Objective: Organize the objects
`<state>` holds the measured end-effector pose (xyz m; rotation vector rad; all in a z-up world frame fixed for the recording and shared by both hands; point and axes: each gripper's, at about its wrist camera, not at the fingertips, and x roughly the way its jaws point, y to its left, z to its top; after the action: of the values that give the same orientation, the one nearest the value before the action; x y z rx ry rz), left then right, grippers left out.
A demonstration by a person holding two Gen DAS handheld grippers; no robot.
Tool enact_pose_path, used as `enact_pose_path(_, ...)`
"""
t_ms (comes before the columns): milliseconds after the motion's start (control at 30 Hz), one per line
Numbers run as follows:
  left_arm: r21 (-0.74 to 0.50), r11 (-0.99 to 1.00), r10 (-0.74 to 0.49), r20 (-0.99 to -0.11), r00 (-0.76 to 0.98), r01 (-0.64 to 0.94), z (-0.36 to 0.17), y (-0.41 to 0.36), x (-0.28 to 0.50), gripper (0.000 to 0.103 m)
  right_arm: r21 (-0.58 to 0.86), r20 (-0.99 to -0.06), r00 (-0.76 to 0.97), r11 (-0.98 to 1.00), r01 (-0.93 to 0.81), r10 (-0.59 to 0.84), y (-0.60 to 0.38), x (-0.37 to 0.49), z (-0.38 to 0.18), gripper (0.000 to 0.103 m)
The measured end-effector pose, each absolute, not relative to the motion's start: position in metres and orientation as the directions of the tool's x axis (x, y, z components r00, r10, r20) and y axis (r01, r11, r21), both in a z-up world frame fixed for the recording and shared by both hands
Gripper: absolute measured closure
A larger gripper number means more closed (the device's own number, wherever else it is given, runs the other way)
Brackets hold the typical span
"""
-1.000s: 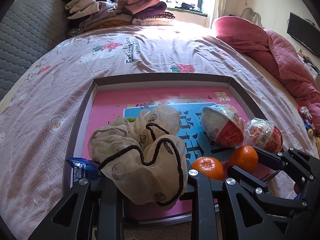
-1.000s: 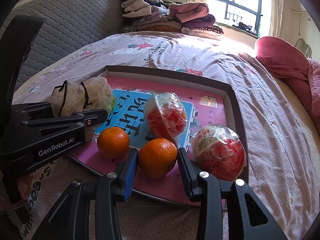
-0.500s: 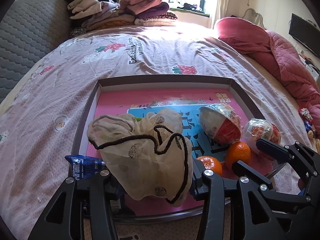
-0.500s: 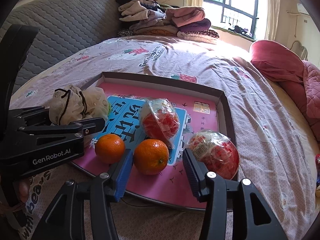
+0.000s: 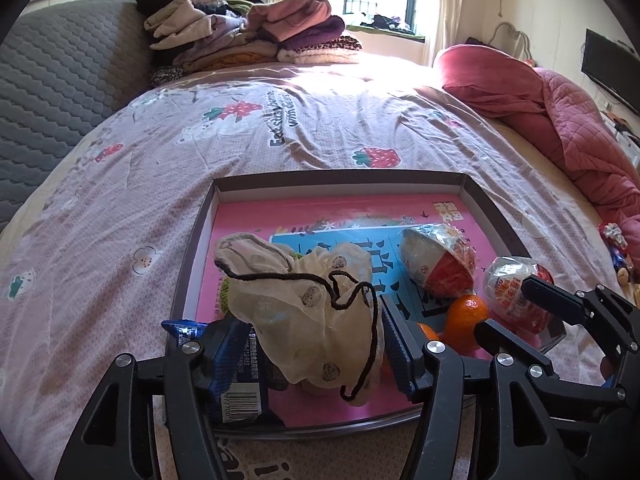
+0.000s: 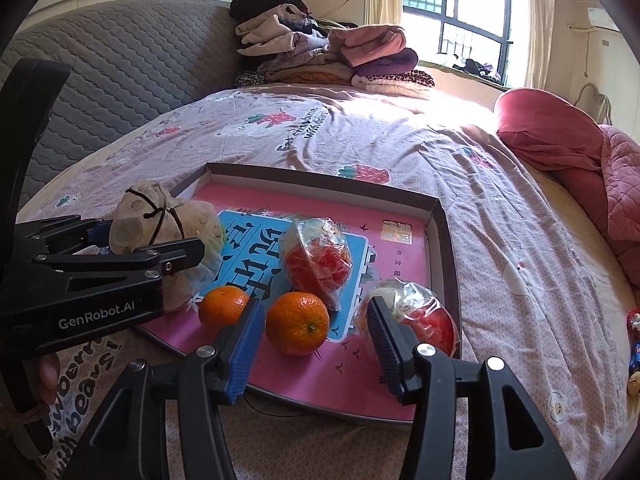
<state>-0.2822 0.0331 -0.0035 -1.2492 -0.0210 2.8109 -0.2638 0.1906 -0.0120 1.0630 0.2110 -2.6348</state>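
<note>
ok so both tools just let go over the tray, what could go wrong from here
The cloth pouch slumps against the left tool, whose jaws have just been opening; its black cord could snag a finger on withdrawal. The orange sits loose between the right tool's just-opened jaws and could roll if nudged, perhaps toward the tray's low near rim.

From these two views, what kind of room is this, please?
Most likely a home bedroom: a bed with a strawberry-print sheet, folded clothes stacked near the padded headboard, and a red quilt by the window.
</note>
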Motion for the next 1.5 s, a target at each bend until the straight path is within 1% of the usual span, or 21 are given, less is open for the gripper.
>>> enact_pose_path(200,-0.034,-0.999,0.05,-0.734,-0.677,-0.037,0.004,0.031,-0.278,0.032,-0.01,-0.683,-0.696,-0.949,0.315,-0.223,0.193,-0.262,-0.004,0.049)
enact_pose_path(433,-0.022,-0.999,0.034,-0.721,-0.692,-0.026,0.013,0.031,-0.269,0.026,0.012,-0.66,-0.716,-0.956,0.293,-0.228,0.199,-0.261,0.005,0.045)
enact_pose_path(633,-0.018,-1.0,0.027,-0.714,-0.699,-0.02,0.02,0.031,-0.263,0.025,0.014,-0.634,-0.742,-0.962,0.272,-0.219,0.202,-0.257,0.013,0.044)
enact_pose_path(767,-0.008,-1.0,0.015,-0.705,-0.709,-0.013,0.024,0.032,-0.257,0.025,0.008,-0.615,-0.758,-0.963,0.269,-0.217,0.202,-0.253,0.022,0.04)
enact_pose_path(933,0.003,-1.0,0.0,-0.688,-0.725,-0.003,0.034,0.032,-0.249,0.025,0.025,-0.588,-0.774,-0.963,0.27,-0.232,0.204,-0.244,0.035,0.039)
enact_pose_path(1333,-0.018,-1.0,0.0,-0.625,-0.781,0.014,0.068,0.024,-0.216,0.025,0.019,-0.535,-0.813,-0.965,0.26,-0.23,0.203,-0.216,0.066,0.035)
enact_pose_path(1500,-0.035,-0.999,0.008,-0.617,-0.787,0.017,0.073,0.023,-0.2,0.025,0.016,-0.514,-0.829,-0.968,0.25,-0.223,0.204,-0.202,0.078,0.035)
